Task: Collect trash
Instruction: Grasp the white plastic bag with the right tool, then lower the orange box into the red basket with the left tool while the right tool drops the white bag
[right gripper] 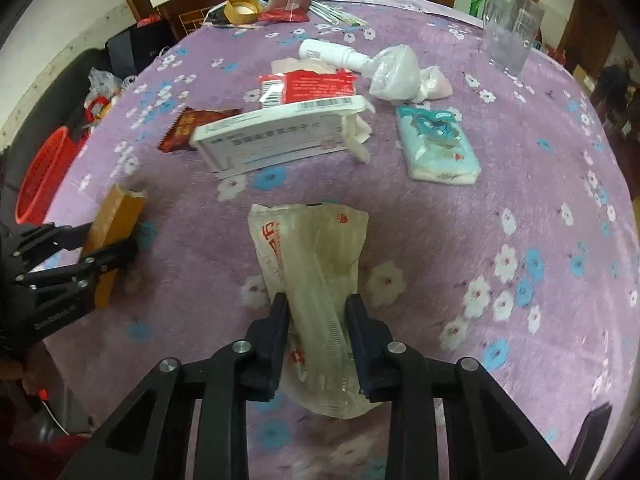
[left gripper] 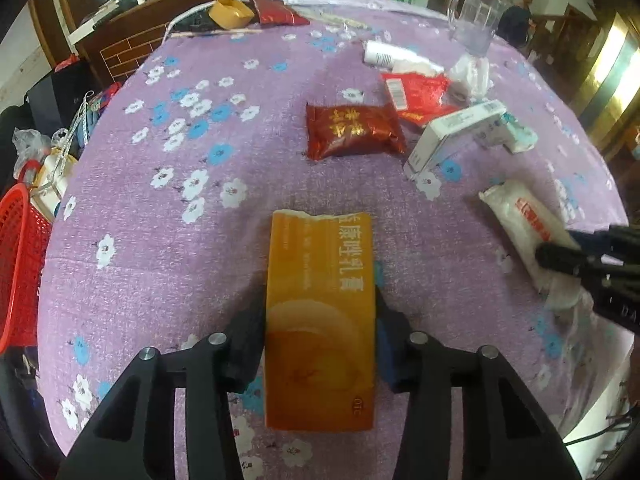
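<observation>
Holding an orange box [left gripper: 320, 312] between the fingers of my left tool [left gripper: 320, 320], I have it clamped across its width near the middle, its torn end pointing away from me over the purple flowered desk [left gripper: 160, 240]. The box looks like light, stiff card that could crush if squeezed hard, so the flat sides are the place to press. My right tool [right gripper: 318, 344] is closed on a soft, see-through plastic wrapper [right gripper: 312, 256] with red print, pinching its bunched lower part. It looks limp, light and slippery, best gripped where it is gathered. Farther out on the desk lie a dark red snack packet [left gripper: 354, 130], a white carton [right gripper: 276, 140], a blue tissue pack [right gripper: 438, 144] and a clear mug [right gripper: 512, 28]. A red basket [left gripper: 20, 264] sits off the desk's left edge.
</observation>
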`<move>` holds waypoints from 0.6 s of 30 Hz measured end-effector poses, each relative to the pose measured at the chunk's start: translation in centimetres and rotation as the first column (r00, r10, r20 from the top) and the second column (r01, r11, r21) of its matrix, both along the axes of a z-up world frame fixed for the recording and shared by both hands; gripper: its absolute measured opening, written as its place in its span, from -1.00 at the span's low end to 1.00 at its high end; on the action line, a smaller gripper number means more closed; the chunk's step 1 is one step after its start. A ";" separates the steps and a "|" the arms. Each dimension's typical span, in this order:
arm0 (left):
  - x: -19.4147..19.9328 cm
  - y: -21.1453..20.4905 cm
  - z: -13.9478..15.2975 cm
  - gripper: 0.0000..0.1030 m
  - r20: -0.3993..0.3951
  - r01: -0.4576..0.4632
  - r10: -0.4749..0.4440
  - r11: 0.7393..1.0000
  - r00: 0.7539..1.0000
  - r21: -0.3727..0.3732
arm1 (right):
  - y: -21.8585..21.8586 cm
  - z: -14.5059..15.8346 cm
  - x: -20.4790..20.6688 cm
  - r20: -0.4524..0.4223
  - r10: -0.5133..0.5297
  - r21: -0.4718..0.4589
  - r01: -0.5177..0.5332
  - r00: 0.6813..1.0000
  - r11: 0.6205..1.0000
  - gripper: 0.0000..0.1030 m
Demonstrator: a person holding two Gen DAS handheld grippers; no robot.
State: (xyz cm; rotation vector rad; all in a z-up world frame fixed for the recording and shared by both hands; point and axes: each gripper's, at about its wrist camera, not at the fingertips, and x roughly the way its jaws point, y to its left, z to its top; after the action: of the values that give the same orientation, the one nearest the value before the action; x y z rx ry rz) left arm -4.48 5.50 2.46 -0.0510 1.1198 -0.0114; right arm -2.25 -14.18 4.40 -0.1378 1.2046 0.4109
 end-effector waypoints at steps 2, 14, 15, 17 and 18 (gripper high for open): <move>-0.5 0.1 0.5 -0.13 0.021 -0.003 0.003 1.000 1.000 0.001 | 0.5 0.8 -1.0 0.019 0.002 0.036 -0.002 1.000 0.999 -0.41; -2.9 0.4 4.5 -0.12 0.144 0.001 -0.008 0.999 0.989 0.043 | 3.9 4.1 -5.1 0.093 -0.036 0.140 0.023 0.995 0.990 -0.41; -2.9 0.5 4.6 -0.12 0.146 -0.001 -0.005 0.999 0.989 0.043 | 4.0 4.2 -5.2 0.092 -0.043 0.145 0.030 0.995 0.989 -0.41; -3.1 0.9 4.8 -0.12 0.152 -0.007 0.000 0.999 0.988 0.044 | 4.4 4.3 -5.2 0.086 -0.049 0.153 0.035 0.995 0.988 -0.41; -3.2 1.2 5.0 -0.12 0.157 -0.008 0.000 0.999 0.988 0.050 | 4.4 4.3 -5.2 0.084 -0.048 0.156 0.035 0.995 0.987 -0.41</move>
State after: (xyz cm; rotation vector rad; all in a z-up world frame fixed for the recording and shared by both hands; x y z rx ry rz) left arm -7.71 6.68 7.44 -0.0075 0.9623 0.0164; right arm -7.46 -9.74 8.68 0.0024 1.0836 0.4554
